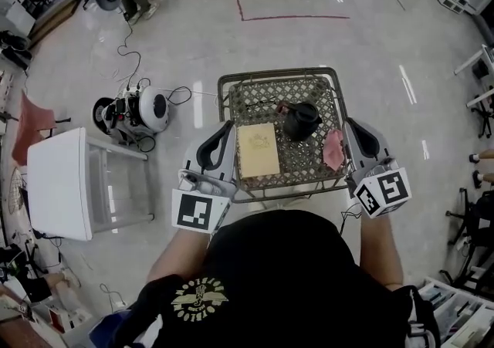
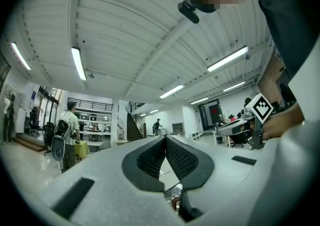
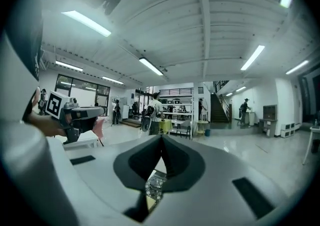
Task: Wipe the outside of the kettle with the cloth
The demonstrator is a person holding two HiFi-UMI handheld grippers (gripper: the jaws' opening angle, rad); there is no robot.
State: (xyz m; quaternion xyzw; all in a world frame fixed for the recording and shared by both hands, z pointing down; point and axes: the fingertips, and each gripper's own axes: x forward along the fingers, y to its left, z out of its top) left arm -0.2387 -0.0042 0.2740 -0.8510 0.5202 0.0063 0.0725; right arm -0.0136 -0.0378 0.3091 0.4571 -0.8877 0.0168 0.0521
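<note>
In the head view a black kettle (image 1: 300, 120) stands upright in a wire basket (image 1: 278, 72). A pink cloth (image 1: 333, 150) lies crumpled beside it at the basket's right edge. My left gripper (image 1: 228, 127) is held up over the basket's left rim, and in its own view the left gripper (image 2: 164, 137) has its jaws together on nothing. My right gripper (image 1: 350, 123) hangs over the right rim, just right of the cloth. In its own view the right gripper (image 3: 161, 136) is also shut and empty. Both point level across the room, well above the basket.
A tan flat pad (image 1: 258, 150) lies in the basket left of the kettle. A white side table (image 1: 58, 182) stands at the left, with a round white machine (image 1: 143, 111) and cables behind it. People stand far across the hall (image 2: 70, 125).
</note>
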